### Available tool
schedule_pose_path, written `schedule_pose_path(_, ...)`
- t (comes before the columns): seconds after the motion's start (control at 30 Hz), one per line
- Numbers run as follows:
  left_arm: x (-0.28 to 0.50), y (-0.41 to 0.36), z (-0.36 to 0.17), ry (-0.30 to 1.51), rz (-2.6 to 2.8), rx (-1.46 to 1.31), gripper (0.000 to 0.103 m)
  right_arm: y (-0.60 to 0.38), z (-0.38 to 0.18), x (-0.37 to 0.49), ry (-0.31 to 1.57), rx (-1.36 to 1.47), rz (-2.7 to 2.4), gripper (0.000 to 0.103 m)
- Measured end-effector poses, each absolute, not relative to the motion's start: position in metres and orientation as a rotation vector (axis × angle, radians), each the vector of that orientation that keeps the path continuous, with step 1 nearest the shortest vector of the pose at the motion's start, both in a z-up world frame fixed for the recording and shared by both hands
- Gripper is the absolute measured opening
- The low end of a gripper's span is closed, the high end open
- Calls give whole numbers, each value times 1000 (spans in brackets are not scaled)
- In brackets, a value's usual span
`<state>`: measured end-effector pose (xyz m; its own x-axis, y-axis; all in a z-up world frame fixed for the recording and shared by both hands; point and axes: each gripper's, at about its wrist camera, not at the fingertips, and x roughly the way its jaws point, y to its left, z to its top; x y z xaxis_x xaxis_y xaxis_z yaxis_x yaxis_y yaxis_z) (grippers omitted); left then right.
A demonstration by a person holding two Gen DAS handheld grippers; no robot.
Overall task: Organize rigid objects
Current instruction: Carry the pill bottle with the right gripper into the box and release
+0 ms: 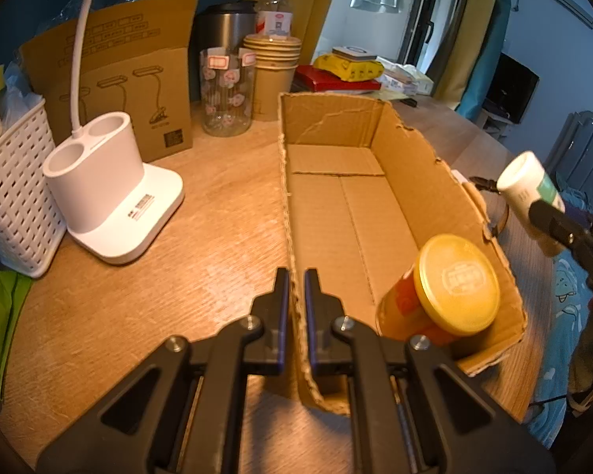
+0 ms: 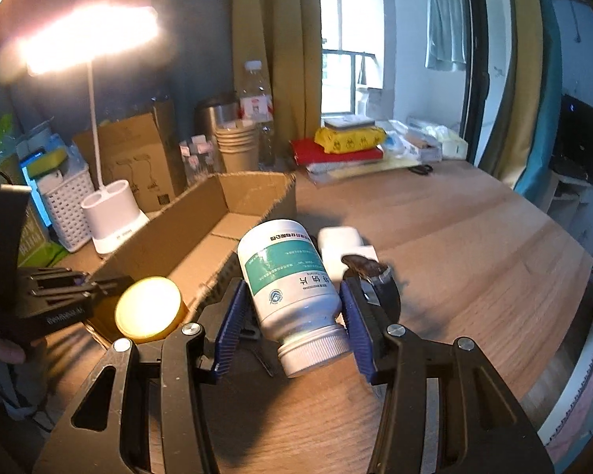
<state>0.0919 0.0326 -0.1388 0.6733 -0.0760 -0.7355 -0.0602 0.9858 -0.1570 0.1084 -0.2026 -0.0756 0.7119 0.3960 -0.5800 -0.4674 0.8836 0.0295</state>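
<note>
An open cardboard box (image 1: 336,205) lies on the wooden desk; it also shows in the right wrist view (image 2: 201,221). A yellow-lidded orange can (image 1: 450,288) stands in its near right corner and shows in the right wrist view (image 2: 150,308). My left gripper (image 1: 296,280) is shut on the box's near left wall. My right gripper (image 2: 292,288) is shut on a white pill bottle with a green label (image 2: 288,280), held tilted above the desk just right of the box; the bottle shows in the left wrist view (image 1: 529,189).
A white lamp base (image 1: 110,197), a white basket (image 1: 12,193), a cardboard package (image 1: 126,79), a glass jar (image 1: 227,91) and paper cups (image 1: 272,71) stand behind the box. A white case (image 2: 342,245) and a dark wristwatch (image 2: 375,276) lie under the bottle.
</note>
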Motion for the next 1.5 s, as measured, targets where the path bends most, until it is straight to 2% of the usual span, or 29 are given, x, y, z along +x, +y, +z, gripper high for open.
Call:
schedule_pose_path(0.8,92,32,-139,833,-9,-174,7,-140,-54,114,559,-178,609,51)
schedule_pose_path(1.5,92,32,-139,832,-8,-175,7,-93,-83,143,675,-221,747,51)
